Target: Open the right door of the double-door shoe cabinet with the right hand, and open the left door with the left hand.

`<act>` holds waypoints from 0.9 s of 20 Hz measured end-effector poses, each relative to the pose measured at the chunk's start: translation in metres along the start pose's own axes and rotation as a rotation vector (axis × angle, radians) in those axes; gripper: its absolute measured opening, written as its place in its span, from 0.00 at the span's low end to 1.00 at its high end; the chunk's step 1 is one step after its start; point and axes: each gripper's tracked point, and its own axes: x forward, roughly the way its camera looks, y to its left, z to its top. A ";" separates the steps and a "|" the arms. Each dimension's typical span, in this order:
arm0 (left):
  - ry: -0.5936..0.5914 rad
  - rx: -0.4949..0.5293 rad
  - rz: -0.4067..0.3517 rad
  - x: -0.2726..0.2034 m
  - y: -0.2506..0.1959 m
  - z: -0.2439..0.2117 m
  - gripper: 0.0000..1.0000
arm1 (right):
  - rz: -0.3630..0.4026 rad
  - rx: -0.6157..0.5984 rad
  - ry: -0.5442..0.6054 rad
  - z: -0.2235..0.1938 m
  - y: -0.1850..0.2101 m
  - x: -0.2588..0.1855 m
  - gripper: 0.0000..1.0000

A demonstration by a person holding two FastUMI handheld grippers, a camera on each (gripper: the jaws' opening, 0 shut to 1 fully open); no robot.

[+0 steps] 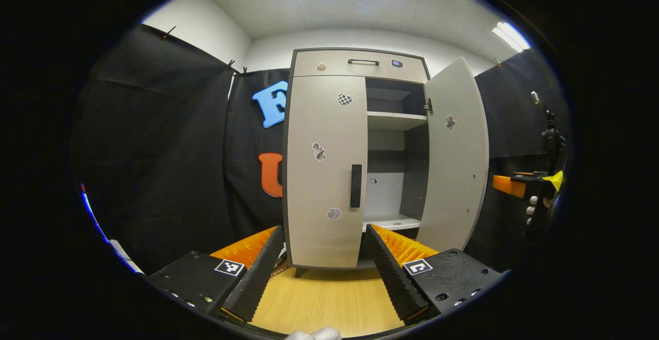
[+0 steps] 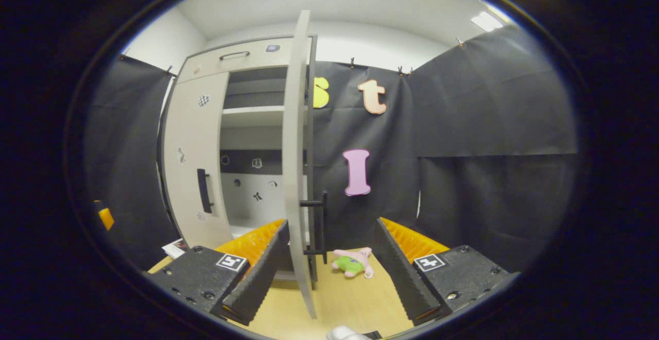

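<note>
The shoe cabinet (image 1: 360, 67) stands against the booth wall on the wooden floor (image 1: 319, 293), its right door (image 1: 455, 159) swung wide, its left door (image 1: 324, 170) closed — half the job done, by the look of it. The next step calls for the left gripper (image 1: 324, 262) to close squarely on the black vertical handle (image 1: 356, 186) and pull along the hinge's arc. Its fingers (image 1: 257, 270) gape wide, empty; the right gripper (image 2: 329, 262) — equally wide — straddles the open door's edge, gripping nothing.
</note>
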 end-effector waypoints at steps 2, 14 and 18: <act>0.004 0.015 0.005 0.001 0.011 -0.003 0.96 | 0.018 0.001 -0.009 -0.001 0.023 -0.015 1.00; 0.024 0.031 0.033 0.043 0.030 -0.018 0.96 | 0.166 0.012 0.064 -0.063 0.115 -0.057 1.00; 0.011 0.043 0.007 0.087 0.010 -0.015 0.96 | 0.177 0.015 0.080 -0.061 0.113 -0.044 1.00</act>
